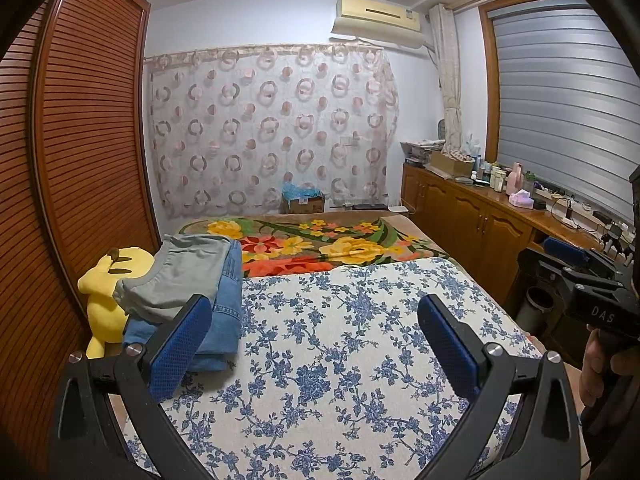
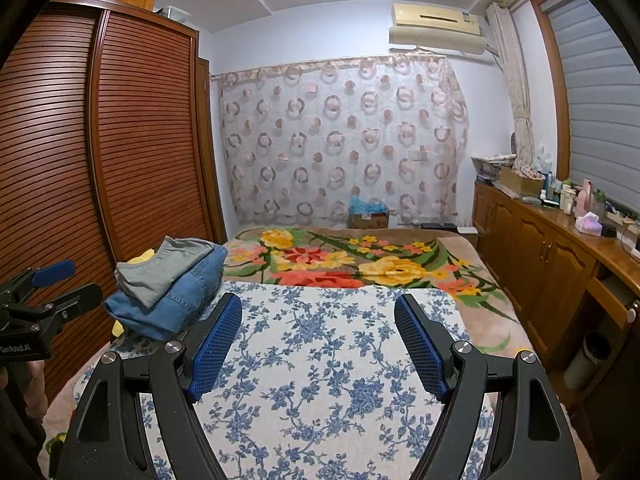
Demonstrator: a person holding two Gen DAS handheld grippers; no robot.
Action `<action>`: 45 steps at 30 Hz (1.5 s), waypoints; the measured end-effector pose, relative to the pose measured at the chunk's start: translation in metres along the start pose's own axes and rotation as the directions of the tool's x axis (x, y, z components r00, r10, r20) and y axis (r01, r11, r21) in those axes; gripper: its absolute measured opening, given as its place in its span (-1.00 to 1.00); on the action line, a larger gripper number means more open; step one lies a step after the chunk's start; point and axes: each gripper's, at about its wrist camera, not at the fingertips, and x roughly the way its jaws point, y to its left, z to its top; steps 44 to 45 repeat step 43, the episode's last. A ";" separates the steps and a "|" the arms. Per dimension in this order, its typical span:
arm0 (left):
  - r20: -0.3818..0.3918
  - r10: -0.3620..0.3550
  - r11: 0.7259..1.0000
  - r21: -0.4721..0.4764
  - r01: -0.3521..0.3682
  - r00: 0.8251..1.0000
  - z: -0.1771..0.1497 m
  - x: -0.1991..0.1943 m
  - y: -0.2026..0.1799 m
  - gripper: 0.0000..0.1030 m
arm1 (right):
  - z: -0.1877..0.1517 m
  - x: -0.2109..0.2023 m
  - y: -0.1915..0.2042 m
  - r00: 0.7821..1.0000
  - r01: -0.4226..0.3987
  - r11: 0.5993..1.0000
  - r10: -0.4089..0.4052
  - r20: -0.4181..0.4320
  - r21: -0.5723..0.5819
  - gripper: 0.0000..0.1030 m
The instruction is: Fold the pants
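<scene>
A stack of folded pants lies at the left edge of the bed: grey pants [image 1: 176,276] [image 2: 160,268] on top of blue jeans [image 1: 224,312] [image 2: 180,300]. My left gripper [image 1: 316,320] hovers open over the blue-flowered cover [image 1: 340,340], its left pad [image 1: 180,352] in front of the jeans, nothing between the jaws. Over the same cover [image 2: 320,360], my right gripper [image 2: 318,320] is open and holds nothing. Each gripper also shows in the other's view, the left gripper [image 2: 54,282] at the left edge and the right gripper [image 1: 576,264] at the right edge, held by a hand [image 1: 600,364].
A yellow plush toy [image 1: 104,300] sits beside the stack against the slatted wardrobe [image 1: 80,160]. A bright floral blanket [image 1: 320,248] covers the far bed. A wooden cabinet [image 1: 480,220] with bottles runs along the right; a cardboard box [image 1: 304,202] stands by the curtain.
</scene>
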 end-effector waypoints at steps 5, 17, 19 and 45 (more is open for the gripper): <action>0.001 -0.001 1.000 -0.001 0.001 1.000 0.000 0.000 0.001 1.00 | -0.001 0.000 0.000 1.000 0.001 1.000 -0.001 0.002 -0.003 0.56; 0.001 0.000 1.000 -0.001 0.000 1.000 -0.001 0.000 0.001 1.00 | -0.002 0.000 0.001 1.000 -0.001 1.000 0.001 0.004 -0.001 0.56; 0.002 0.000 1.000 0.000 0.000 1.000 -0.001 0.000 0.000 1.00 | -0.002 0.000 0.001 1.000 -0.001 1.000 0.001 0.004 -0.002 0.56; 0.004 -0.001 1.000 -0.001 0.001 1.000 -0.003 -0.001 0.002 1.00 | -0.003 0.001 0.002 1.000 -0.002 1.000 0.002 0.006 -0.002 0.56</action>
